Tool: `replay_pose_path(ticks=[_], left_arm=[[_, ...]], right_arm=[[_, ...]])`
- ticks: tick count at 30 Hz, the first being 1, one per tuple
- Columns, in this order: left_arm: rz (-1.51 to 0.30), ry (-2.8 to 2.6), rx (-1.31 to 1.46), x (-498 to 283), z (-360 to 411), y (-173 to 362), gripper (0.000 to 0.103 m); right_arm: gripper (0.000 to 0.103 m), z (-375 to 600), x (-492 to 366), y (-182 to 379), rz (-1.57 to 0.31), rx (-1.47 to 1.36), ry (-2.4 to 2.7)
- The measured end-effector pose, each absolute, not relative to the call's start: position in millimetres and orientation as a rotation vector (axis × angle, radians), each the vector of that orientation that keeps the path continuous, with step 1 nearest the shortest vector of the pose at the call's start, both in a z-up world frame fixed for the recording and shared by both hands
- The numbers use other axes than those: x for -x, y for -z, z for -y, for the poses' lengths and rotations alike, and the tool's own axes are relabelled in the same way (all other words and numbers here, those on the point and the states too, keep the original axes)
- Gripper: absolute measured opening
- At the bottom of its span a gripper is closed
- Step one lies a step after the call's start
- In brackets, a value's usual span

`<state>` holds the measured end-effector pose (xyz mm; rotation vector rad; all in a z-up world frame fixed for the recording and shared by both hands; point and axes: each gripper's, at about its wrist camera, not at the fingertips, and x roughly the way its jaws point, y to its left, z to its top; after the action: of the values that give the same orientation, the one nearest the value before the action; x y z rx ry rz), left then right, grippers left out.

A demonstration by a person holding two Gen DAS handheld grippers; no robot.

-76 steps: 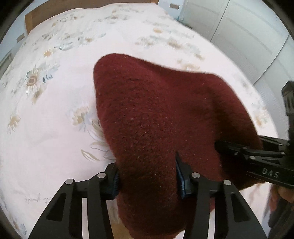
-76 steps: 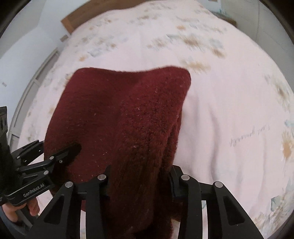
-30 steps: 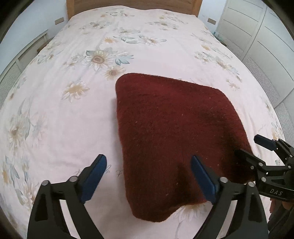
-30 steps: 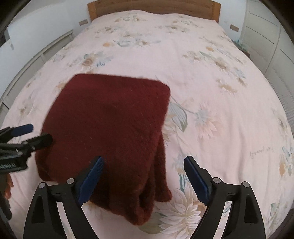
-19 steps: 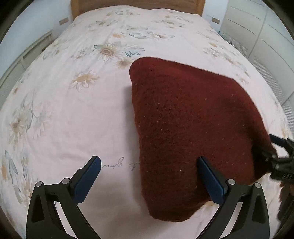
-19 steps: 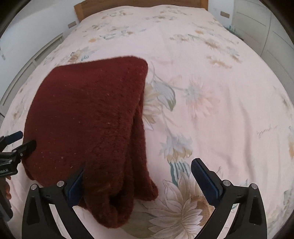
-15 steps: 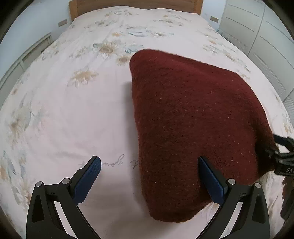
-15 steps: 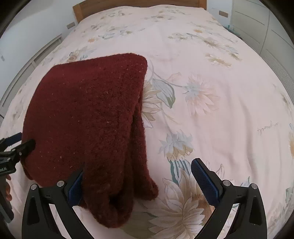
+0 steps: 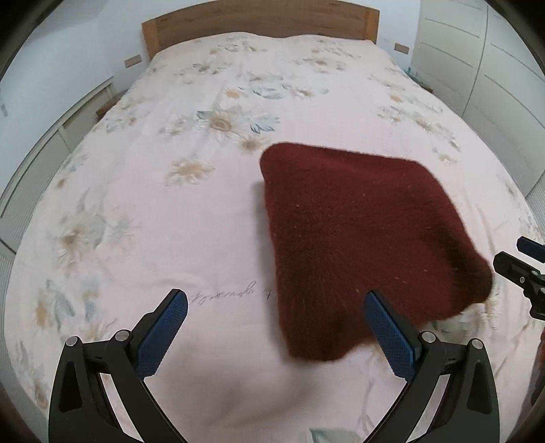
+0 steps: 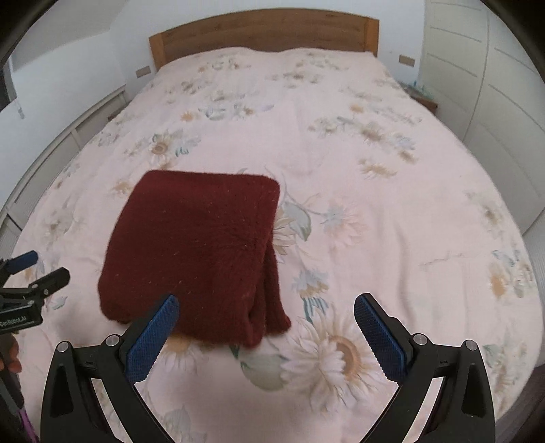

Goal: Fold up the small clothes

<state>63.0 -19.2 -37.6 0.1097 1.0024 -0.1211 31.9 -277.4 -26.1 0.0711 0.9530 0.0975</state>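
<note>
A dark red knitted garment (image 9: 357, 235) lies folded into a rough square on the bed; it also shows in the right wrist view (image 10: 197, 252), its stacked layers visible along the right edge. My left gripper (image 9: 277, 327) is open and empty, held above the bed just left of the garment's near corner. My right gripper (image 10: 265, 330) is open and empty, above the garment's near right corner. Each gripper shows at the edge of the other's view, the right gripper (image 9: 517, 265) and the left gripper (image 10: 30, 272).
The bed (image 9: 170, 204) has a pale pink floral cover and a wooden headboard (image 10: 265, 30). White wardrobe doors (image 10: 494, 85) stand on the right, low white cabinets (image 9: 51, 143) on the left.
Both grippers let go of the garment, opened wide and drew back and up from it. The garment now lies flat and folded on the bed.
</note>
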Motion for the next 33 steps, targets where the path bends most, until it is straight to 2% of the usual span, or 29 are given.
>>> replay_pose_path(ticks=[9, 33], left_arm=[[-0.962, 0.082, -0.113, -11.0, 9.9, -2.4, 0.102], [-1.001, 0.022, -0.137, 20.1, -3.7, 8.4, 0.102]], right_arm=[[0.103, 297.8, 23.9, -2.8, -0.933, -0.074, -0.039], [0.103, 312.2, 55.6, -1.1, -0.970, -0.036, -0.008]])
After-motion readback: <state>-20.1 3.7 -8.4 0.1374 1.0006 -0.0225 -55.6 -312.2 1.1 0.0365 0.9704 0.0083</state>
